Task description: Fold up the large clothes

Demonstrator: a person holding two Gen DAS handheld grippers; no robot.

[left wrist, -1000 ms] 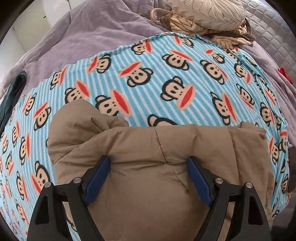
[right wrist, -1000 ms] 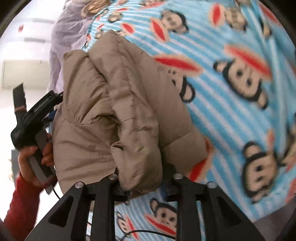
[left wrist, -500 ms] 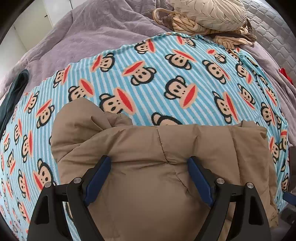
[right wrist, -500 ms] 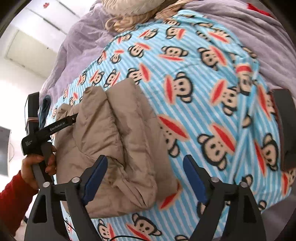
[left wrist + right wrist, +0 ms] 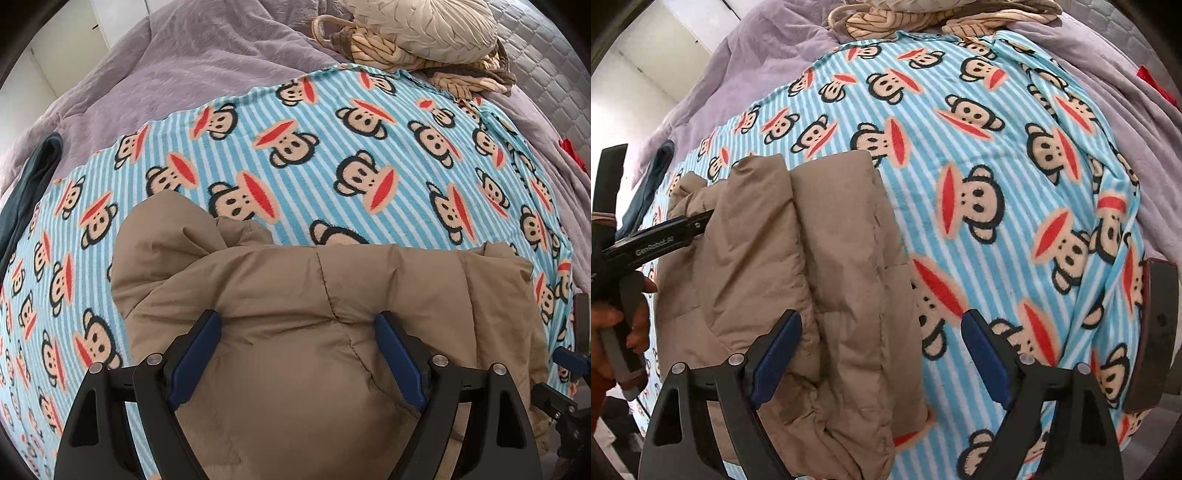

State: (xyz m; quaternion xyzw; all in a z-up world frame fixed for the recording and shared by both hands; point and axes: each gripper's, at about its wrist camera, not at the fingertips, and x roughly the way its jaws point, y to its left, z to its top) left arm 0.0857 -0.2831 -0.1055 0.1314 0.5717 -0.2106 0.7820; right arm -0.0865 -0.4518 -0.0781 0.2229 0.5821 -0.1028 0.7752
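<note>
A tan puffer jacket (image 5: 303, 317) lies folded into a thick bundle on a blue striped monkey-print blanket (image 5: 332, 147). It also shows in the right wrist view (image 5: 798, 280), folded in long panels. My left gripper (image 5: 299, 350) is open and empty, its blue pads spread over the jacket's near part. My right gripper (image 5: 882, 354) is open and empty, above the jacket's right edge and the blanket (image 5: 1015, 184). The left gripper (image 5: 676, 230) shows in the right wrist view at the jacket's left side, held by a hand.
A purple bedspread (image 5: 184, 66) covers the bed beyond the blanket. A beige pillow (image 5: 424, 26) and striped knit clothing (image 5: 388, 55) lie at the far end. A dark garment (image 5: 26, 192) lies at the left edge. A dark object (image 5: 1156, 332) sits at the bed's right edge.
My right gripper let go of the jacket's folded edge, opened, and drew back and up. The left gripper stayed open over the jacket and barely moved.
</note>
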